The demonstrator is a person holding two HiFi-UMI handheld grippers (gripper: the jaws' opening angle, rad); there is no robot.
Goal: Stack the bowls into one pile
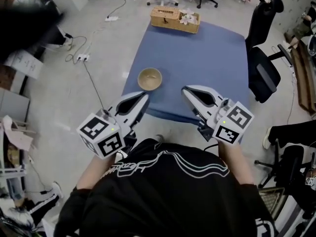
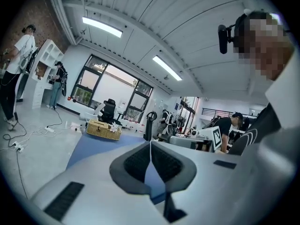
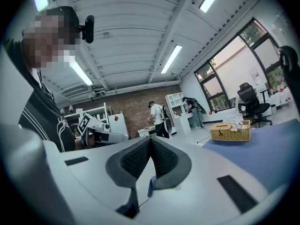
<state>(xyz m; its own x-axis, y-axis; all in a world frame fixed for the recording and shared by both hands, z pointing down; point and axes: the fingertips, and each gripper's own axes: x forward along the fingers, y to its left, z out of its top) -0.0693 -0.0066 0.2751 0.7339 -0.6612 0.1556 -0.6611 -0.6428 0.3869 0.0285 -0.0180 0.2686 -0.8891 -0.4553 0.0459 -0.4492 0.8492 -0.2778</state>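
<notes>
Left hand-held gripper (image 1: 144,97): jaws together, nothing held, over the near edge of the counter (image 1: 207,58).
Right hand-held gripper (image 1: 185,89): jaws together, empty.
Bowl (image 1: 149,79): just ahead of the left hand-held gripper; whether others are nested inside cannot be told.
Advice: both are best kept clear, so the pile is not nudged.

Left gripper (image 1: 144,98) and right gripper (image 1: 186,90): smooth white shells that taper towards the far end. Each carries at its near end a white cube (image 1: 101,135) printed with black square markers. The fingers (image 2: 136,163) are faced with dark grey ribbed pads in a lighter grey surround. Black rectangular insets (image 2: 65,200) are set into the shell on either side. The person wears a black short-sleeved T-shirt (image 1: 168,196) with a looping white line print across the chest, and a black camera (image 2: 223,37) mounted at the head.
</notes>
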